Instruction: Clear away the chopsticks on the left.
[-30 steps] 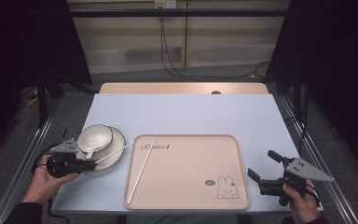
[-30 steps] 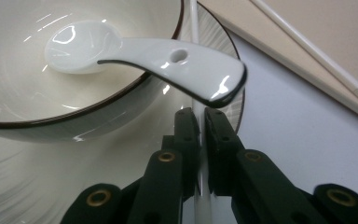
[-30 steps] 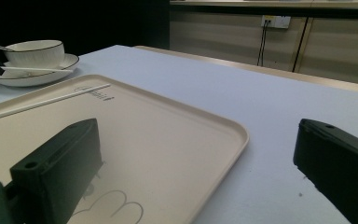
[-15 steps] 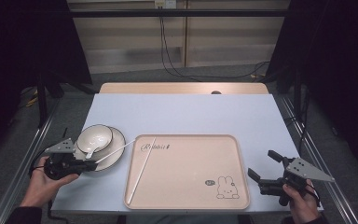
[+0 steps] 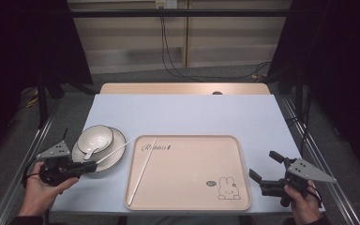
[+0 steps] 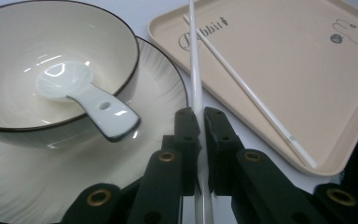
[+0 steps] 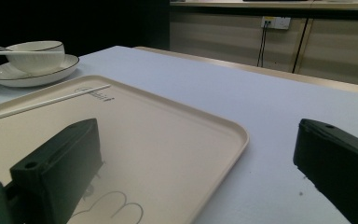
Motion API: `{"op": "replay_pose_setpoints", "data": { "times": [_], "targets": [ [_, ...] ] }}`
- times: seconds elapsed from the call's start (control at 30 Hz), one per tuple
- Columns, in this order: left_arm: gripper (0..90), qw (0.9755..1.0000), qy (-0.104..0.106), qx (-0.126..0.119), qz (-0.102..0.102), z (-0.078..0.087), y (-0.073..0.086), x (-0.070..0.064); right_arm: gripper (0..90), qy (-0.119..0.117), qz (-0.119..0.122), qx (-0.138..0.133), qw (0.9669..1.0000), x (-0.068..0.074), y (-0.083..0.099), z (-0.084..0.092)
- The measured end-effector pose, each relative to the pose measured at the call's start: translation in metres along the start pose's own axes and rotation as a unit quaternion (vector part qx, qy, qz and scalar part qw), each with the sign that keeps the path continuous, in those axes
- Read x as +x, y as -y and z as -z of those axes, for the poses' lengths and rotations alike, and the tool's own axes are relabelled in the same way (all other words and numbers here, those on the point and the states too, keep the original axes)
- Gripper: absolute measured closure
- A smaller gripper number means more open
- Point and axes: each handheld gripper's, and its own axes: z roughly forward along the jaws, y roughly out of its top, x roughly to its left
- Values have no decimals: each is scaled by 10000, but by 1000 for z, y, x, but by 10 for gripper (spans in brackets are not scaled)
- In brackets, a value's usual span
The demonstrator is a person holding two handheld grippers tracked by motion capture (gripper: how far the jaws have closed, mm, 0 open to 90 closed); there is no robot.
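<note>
Nearest the person, at the table's front edge, the left gripper has its jaws pinched tight on a white chopstick, which slants up from the jaw tips over the edge of the plate toward the corner of the tray. In the left gripper view the chopstick runs straight between the two black pads, held clear of the table. On the other side, the right gripper sits low beside the tray's front right corner with its jaws spread wide and nothing between them; in the right gripper view they frame the tray's rim and the bare tabletop.

A little farther in, the second chopstick lies loose on the beige tray, slanting from its front left edge up toward the printed lettering. Left of the tray stands the plate, with a bowl on it and a white spoon resting inside the bowl, its handle over the rim.
</note>
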Motion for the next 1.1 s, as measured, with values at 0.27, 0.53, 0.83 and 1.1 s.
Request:
{"op": "replay_pose_setpoints", "data": {
  "times": [0.27, 0.53, 0.83, 1.1],
  "targets": [
    [845, 9997, 70, -62, 235, -1, -1, -19, 4, -32, 23, 9, 10000, 0, 0, 0],
    [845, 9990, -139, -141, 411, -3, -3, -40, 4, -38, 29, 8, 10000, 0, 0, 0],
    [846, 9964, -336, -157, 766, -19, -4, -69, 4, -61, 9, -35, 10000, 1, 0, 0],
    [846, 9966, -403, -110, 707, -42, -13, -91, 4, -74, -5, -36, 10000, 0, 0, -1]
  ]
}}
